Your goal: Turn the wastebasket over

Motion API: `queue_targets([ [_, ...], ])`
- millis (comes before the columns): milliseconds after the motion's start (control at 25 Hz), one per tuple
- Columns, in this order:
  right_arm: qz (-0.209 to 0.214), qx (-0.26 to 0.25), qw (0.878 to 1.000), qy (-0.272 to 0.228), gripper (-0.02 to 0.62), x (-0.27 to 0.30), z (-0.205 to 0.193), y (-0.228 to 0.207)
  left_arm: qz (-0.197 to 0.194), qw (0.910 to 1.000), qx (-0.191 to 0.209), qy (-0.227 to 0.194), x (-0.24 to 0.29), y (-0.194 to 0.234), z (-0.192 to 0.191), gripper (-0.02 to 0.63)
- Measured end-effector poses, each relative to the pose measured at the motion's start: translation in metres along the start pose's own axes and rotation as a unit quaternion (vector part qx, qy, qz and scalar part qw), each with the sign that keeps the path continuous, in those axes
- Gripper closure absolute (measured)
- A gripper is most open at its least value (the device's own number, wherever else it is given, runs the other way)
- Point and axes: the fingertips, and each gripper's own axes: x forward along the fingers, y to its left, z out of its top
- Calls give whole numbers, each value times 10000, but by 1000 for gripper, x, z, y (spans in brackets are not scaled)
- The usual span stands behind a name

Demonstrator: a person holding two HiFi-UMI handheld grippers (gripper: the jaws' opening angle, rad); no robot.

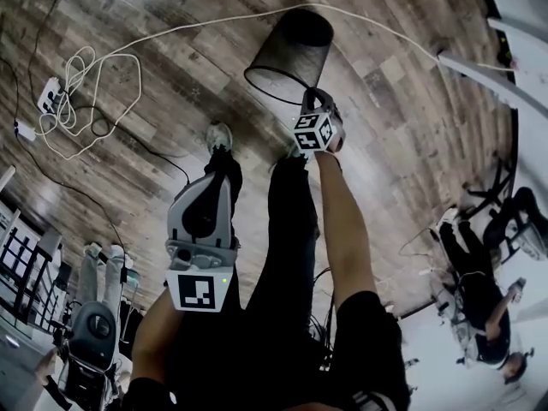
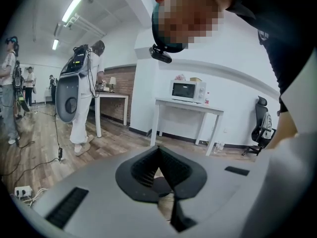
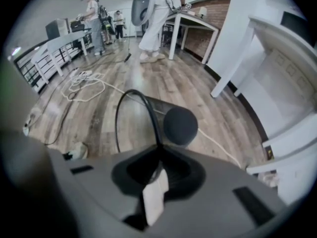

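We see the wastebasket (image 1: 291, 51) tilted on its side at 12 o'clock, its mouth toward us. The right gripper (image 3: 157, 155) is clamped on its rim; the left gripper (image 2: 161, 175) is closed on nothing. We judge the turn about half done, the rest remains

Black mesh wastebasket (image 1: 289, 51), brown plank floor (image 1: 385, 101)

Wastebasket (image 1: 289, 51) rim partly hidden behind right gripper (image 1: 313, 101), white table (image 1: 492, 74) cut off at right edge
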Motion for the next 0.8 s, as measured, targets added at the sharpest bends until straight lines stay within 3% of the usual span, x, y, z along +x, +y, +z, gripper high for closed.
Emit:
queue_targets([
  [280, 74, 487, 9988, -56, 545, -14, 27, -14, -11, 9996, -249, 97, -1, 8, -26, 572],
  [400, 209, 774, 9967, 77, 546, -21, 28, -16, -161, 9980, -304, 522, 6, 9, -64, 572],
  [520, 355, 1014, 9937, 305, 546, -28, 22, -15, 0, 9891, -839, 1212, 11, 18, -109, 570],
  [720, 625, 1316, 9875, 594, 546, -52, 11, -4, 100, 9785, -1345, 1562, 19, 34, -155, 469],
  [800, 711, 1417, 9852, 644, 546, -65, 7, 0, 124, 9704, -1578, 1825, 20, 35, -178, 444],
])
